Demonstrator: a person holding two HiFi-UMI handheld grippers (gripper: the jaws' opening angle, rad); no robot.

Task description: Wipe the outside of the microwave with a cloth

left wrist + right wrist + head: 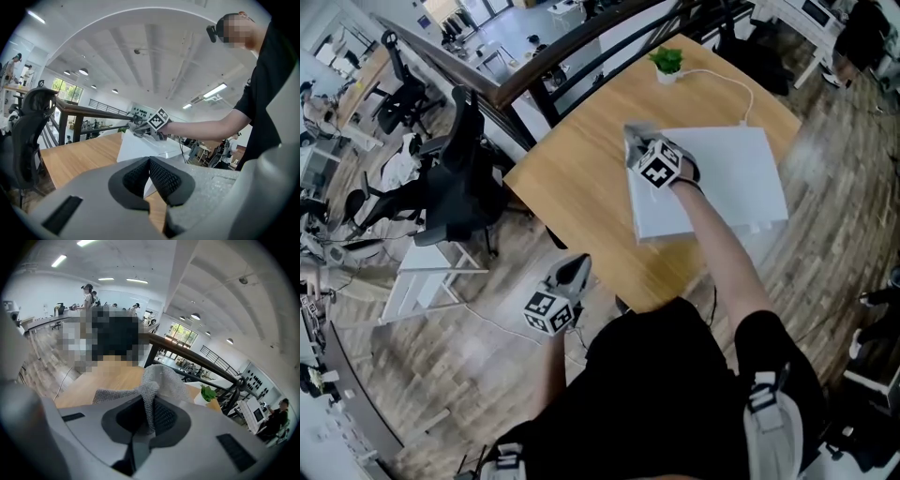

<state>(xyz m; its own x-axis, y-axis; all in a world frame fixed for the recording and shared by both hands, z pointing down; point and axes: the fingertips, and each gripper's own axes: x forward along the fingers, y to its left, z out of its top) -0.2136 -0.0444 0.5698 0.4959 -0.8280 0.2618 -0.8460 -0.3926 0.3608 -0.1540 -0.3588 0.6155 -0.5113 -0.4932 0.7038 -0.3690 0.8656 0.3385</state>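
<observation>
Nearest the head camera is the person's black shirt, with a bare forearm stretching from it toward the microwave.

The floor, in grey-brown wood planks, runs out on the microwave's left and near sides. The desk that carries the microwave is a rounded slab of pale, smooth wood grain. The microwave is a white box with a flat matte top and sharp straight edges, and it sits on the right half of the desk. A black office chair with a mesh back stands on the floor well to the left of the microwave, just off the desk's edge.

The right gripper is at the microwave's far left corner, over its top. In the right gripper view its dark ribbed fingers are clamped on the cloth, a grey, coarsely woven piece that bunches upward out of the grip. In the head view the cloth lies against that same far left corner.

The left gripper hangs over the floor, to the near left of the microwave and just off the desk's near edge. In its own view its fingers are pressed together with nothing between them, pointing toward the microwave's white side.

A thin white cable curves across the desk behind the microwave. A small leafy green plant in a white pot stands beyond the microwave's far left corner, near the desk's far edge.
</observation>
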